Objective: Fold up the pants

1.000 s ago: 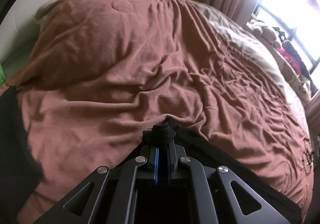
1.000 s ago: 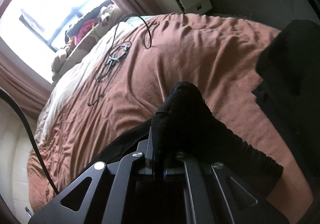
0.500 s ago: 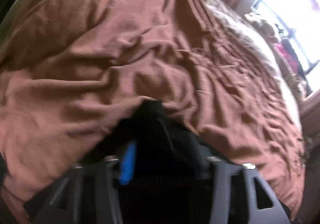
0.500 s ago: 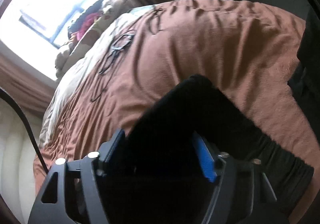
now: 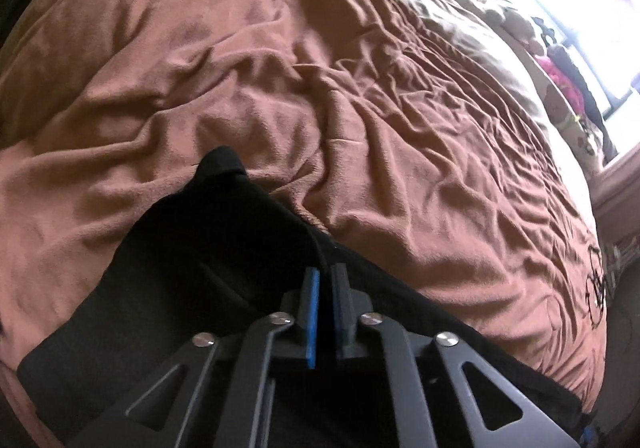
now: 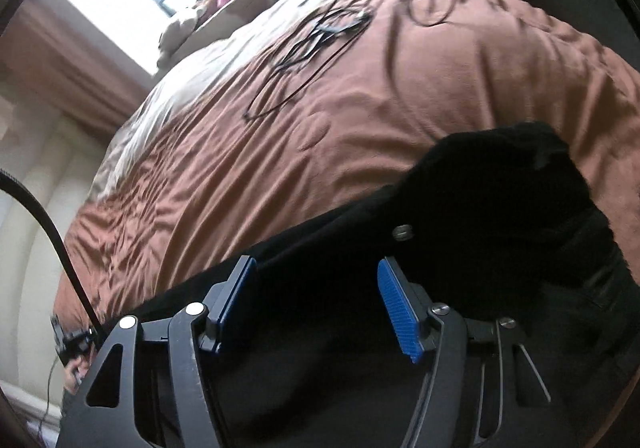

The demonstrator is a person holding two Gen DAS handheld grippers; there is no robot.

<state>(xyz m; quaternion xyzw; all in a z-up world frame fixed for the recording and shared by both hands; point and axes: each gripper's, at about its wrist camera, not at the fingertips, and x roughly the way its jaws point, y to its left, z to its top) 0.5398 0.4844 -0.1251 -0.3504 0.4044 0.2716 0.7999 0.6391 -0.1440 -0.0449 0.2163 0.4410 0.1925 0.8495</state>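
Your black pants [image 5: 208, 268] lie on the brown blanket [image 5: 280, 88], one corner peaking toward open, wrinkled bedding. Your left gripper [image 5: 327, 276] is pinched together, empty. Your right gripper [image 6: 316, 288] is closing above the fabric, pads not touching it; cables [image 6: 304, 48] lie well beyond.

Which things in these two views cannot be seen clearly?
- Left wrist view: the black fabric pants run under the gripper frame; their lower part is hidden.
- Right wrist view: the thin black cables on the brown blanket are blurred.
- Window glare hides outdoors.

left gripper [image 5: 327, 280] — jaws together, angled down | right gripper [image 6: 318, 280] — jaws closing
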